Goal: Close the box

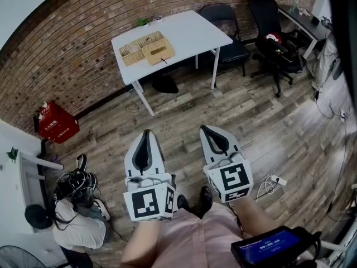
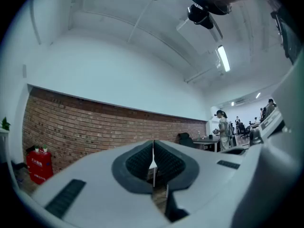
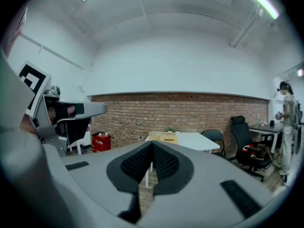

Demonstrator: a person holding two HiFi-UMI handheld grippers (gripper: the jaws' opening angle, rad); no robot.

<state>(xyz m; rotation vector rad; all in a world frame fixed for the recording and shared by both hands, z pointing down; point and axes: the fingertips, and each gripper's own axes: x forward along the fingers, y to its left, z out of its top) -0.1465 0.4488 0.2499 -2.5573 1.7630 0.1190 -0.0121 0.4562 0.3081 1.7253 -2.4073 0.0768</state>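
Observation:
A woven box (image 1: 147, 48) with its lid open sits on the white table (image 1: 192, 32) far ahead by the brick wall; in the right gripper view the box (image 3: 163, 136) shows small on that table (image 3: 199, 140). My left gripper (image 1: 146, 134) and right gripper (image 1: 207, 130) hang side by side over the wooden floor, well short of the table. Both are shut with nothing between the pads. In the left gripper view the left gripper (image 2: 153, 146) points at the brick wall; the box is hidden there. The right gripper (image 3: 152, 148) aims toward the table.
A folding chair (image 1: 226, 32) and a black office chair (image 1: 273, 32) stand right of the table. A red container (image 1: 56, 124) sits by the wall at left, a bag and cables (image 1: 78, 205) on the floor. A person (image 3: 287, 122) stands far right.

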